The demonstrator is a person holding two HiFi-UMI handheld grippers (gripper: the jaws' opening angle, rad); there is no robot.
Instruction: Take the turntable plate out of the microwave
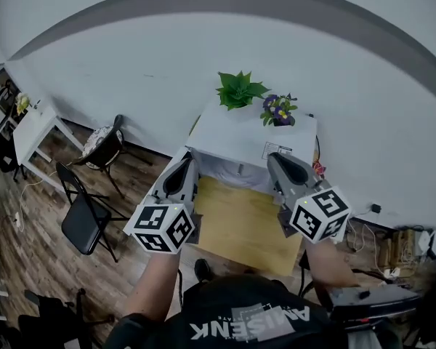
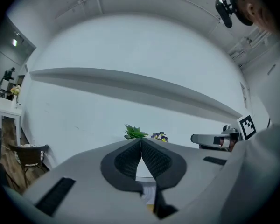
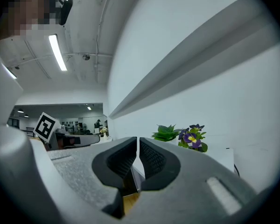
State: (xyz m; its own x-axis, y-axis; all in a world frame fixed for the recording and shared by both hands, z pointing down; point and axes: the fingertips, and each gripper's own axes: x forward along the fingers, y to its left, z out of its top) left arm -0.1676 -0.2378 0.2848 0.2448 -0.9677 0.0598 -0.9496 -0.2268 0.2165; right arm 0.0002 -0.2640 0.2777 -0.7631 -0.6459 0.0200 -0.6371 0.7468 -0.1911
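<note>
One task object, the turntable plate, is not shown in any view; it is presumed to lie inside the white microwave (image 1: 256,131), which stands at the far edge of the wooden counter (image 1: 240,227). Whether the door is open cannot be told, the front being partly covered by both grippers.

The left gripper (image 2: 141,143) and the right gripper (image 3: 137,141) are held level just before the microwave. Nothing is held. The left fingers (image 2: 127,161) are pressed together at the tips; the right fingers (image 3: 155,161) are closed to a hairline gap.

**Risks, as judged.** A plate rim cannot be taken until the fingers are spread. If the plate is smooth glass, as is likely, a rim pinch could slip and the plate could tilt against the cavity wall or sill. The green plant (image 1: 238,89) and the flowering plant (image 1: 278,110) on the microwave top could be toppled if the casing is jolted.

**Materials and shapes.** The microwave casing is seen as smooth, white and box-shaped. The finger pads are dark, cross-hatched and wedge-shaped, set in matte grey shells. The counter is pale, grained wood. The green plant is a stiff leafy rosette; the other bears small purple-and-yellow blooms.
</note>
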